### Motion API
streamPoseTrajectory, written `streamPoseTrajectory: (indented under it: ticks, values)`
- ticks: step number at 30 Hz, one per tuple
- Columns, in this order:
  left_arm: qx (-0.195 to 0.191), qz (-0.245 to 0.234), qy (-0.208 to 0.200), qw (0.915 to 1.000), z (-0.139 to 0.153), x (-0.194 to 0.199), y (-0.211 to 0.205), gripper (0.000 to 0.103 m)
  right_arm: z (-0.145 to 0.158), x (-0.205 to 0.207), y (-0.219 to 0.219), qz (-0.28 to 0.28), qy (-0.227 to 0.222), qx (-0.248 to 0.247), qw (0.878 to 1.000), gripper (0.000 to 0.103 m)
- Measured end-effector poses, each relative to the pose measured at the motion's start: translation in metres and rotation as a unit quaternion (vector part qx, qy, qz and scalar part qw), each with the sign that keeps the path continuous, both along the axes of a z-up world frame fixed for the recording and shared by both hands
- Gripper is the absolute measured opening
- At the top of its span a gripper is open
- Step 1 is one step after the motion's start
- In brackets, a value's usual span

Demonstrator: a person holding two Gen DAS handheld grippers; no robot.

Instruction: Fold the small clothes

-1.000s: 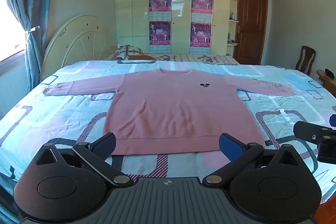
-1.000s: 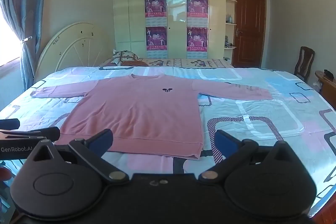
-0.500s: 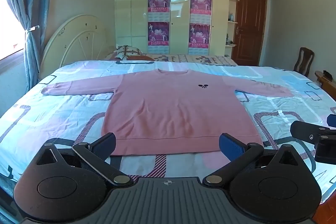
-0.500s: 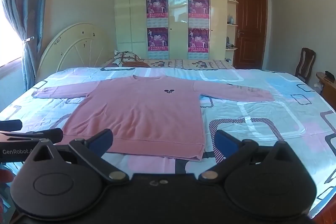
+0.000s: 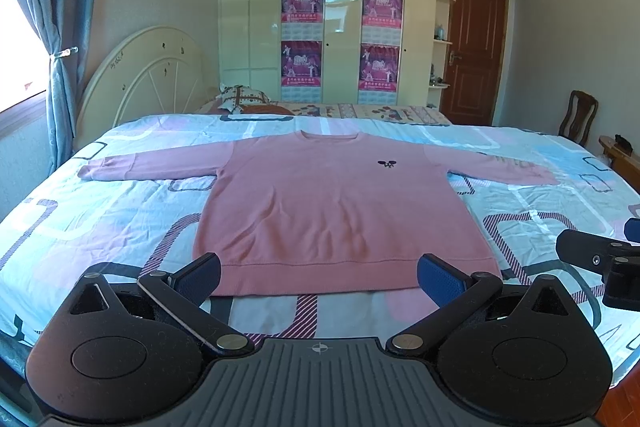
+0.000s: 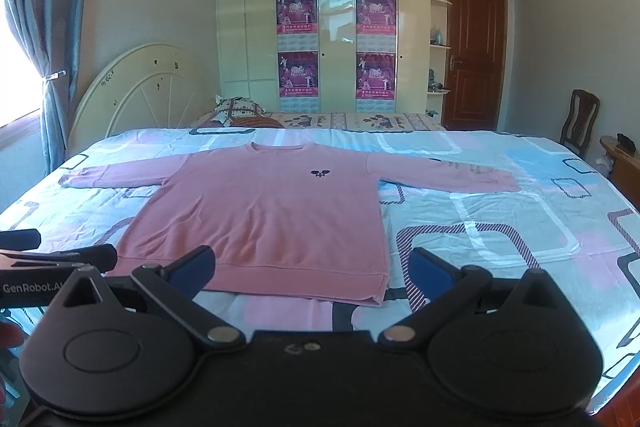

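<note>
- Sweater first: a pink long-sleeved knit sweater (image 5: 332, 211) lies flat and face up on the bed's pastel quilt with blue, pink and striped rounded squares (image 5: 80, 227), both sleeves spread out to the sides, neckline toward the far wall.
- Small dark emblem (image 5: 387, 163) sits on the chest; the ribbed hem (image 5: 320, 277) runs along the near edge.
- Left gripper (image 5: 319, 275) hovers at the foot of the bed just short of that hem, its blue-padded fingers (image 5: 199, 277) spread wide, nothing between them.
- Right gripper (image 6: 312, 269) is beside it, off toward the sweater's right hem corner (image 6: 376, 297), jaws likewise wide apart and empty, not touching cloth.
- Each tool shows at the edge of the other's view, so they're near each other but apart.
- Beyond the bed: a cream round headboard (image 5: 152, 83) on the left, a glossy cream wardrobe with four magenta posters (image 5: 340, 39), a brown wooden door (image 5: 474, 47), and a dark wooden chair (image 5: 578, 117) by the right wall.
- Blue curtain (image 5: 56, 27) hangs tied back at the left window.
</note>
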State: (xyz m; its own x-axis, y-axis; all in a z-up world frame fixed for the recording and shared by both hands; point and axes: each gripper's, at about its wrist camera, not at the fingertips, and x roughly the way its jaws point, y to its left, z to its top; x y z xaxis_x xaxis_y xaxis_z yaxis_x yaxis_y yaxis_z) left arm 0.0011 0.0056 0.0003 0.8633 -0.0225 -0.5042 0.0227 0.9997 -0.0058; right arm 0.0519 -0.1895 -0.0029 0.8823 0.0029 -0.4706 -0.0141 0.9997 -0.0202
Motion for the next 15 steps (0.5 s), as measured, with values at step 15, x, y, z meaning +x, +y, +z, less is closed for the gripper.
streamPoseTrajectory:
  ticks: [15]
  values:
    - [0.0, 0.005, 0.0, 1.0, 0.0003, 0.0008, -0.0001, 0.103, 0.0042, 0.0015, -0.0012, 0.0, -0.001, -0.001, 1.0, 0.103]
